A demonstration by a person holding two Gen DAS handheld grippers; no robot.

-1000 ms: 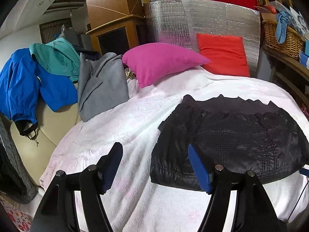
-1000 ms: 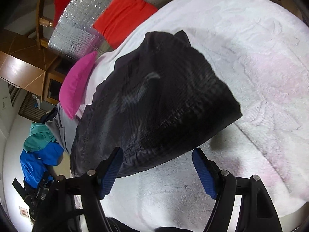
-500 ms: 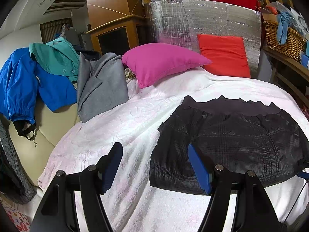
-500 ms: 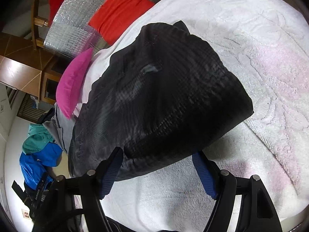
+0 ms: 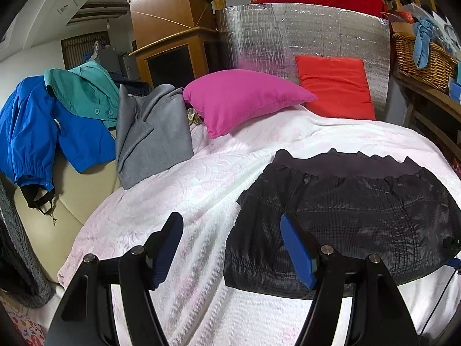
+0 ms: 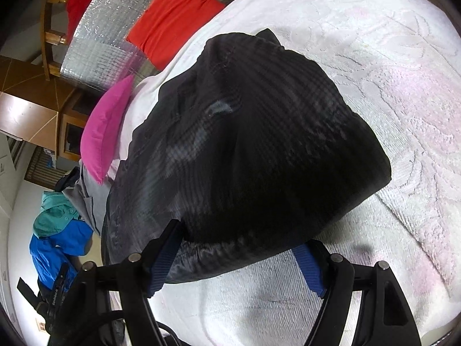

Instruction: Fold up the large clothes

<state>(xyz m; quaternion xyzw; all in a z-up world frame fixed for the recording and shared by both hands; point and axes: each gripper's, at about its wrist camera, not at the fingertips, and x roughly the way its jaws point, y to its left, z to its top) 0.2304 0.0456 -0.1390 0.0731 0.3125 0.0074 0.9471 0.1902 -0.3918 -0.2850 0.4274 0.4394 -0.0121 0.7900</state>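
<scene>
Bedding in white, faintly pink-patterned terry covers the bed [image 5: 178, 199], and on its right half lies the black quilted jacket [image 5: 345, 216], already doubled into a compact rectangle with its dark ribbed hem along the far edge. The left gripper [image 5: 232, 248] hangs above the near edge of the bed, jaws wide apart and holding nothing; its right finger sits over the jacket's near-left corner, likely poised to take that corner for another fold.

In the right wrist view the right gripper [image 6: 237, 259] has its spread fingers straddling the jacket's [image 6: 259, 150] near end, the cloth bulging between them. Both blue pads are partly hidden by the fabric, yet the gap looks too wide for a pinch, so it reads as not yet clamped. Coming in low at the edge suits sliding under a thick, puffy layer.

Far along the bed a magenta pillow [image 5: 245, 98] and a red cushion [image 5: 334, 86] lean near a silver foil panel [image 5: 302, 31]. At the left, a grey coat [image 5: 152, 132], a teal shirt [image 5: 83, 92] and a blue jacket [image 5: 31, 127] hang over a cream sofa back [image 5: 57, 201], probably waiting their turn.
</scene>
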